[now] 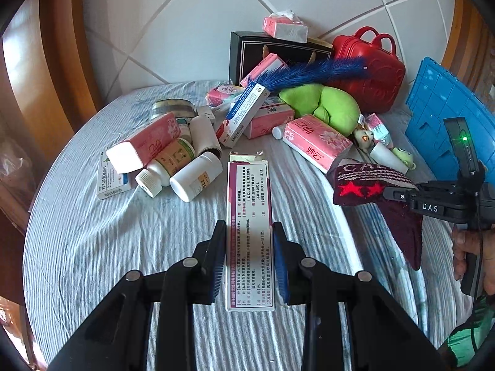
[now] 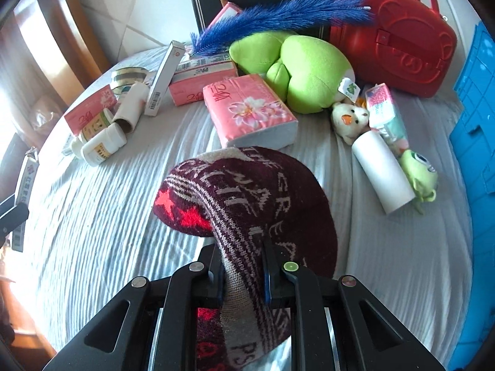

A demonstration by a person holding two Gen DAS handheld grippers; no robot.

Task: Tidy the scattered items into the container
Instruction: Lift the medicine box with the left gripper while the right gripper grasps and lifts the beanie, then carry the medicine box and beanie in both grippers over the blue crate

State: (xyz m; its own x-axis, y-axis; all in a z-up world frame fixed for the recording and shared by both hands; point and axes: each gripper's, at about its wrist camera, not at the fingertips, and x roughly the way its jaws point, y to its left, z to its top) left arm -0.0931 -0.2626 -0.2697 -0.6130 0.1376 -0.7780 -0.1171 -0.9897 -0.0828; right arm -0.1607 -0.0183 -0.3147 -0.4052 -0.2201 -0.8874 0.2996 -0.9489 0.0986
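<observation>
Carrying both loads well means keeping the left gripper (image 1: 249, 259) clamped on the medicine box (image 1: 249, 232) and the right gripper (image 2: 243, 273) pinching the maroon knit hat (image 2: 247, 198) above the bedsheet (image 1: 108, 241), swinging toward the blue crate (image 2: 476, 142) at right without snagging.

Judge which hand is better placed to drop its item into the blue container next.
Probably the right. The right gripper, shut on the knit hat, hangs right beside the blue container. The left gripper, clamping the medicine box, is farther away.
</observation>
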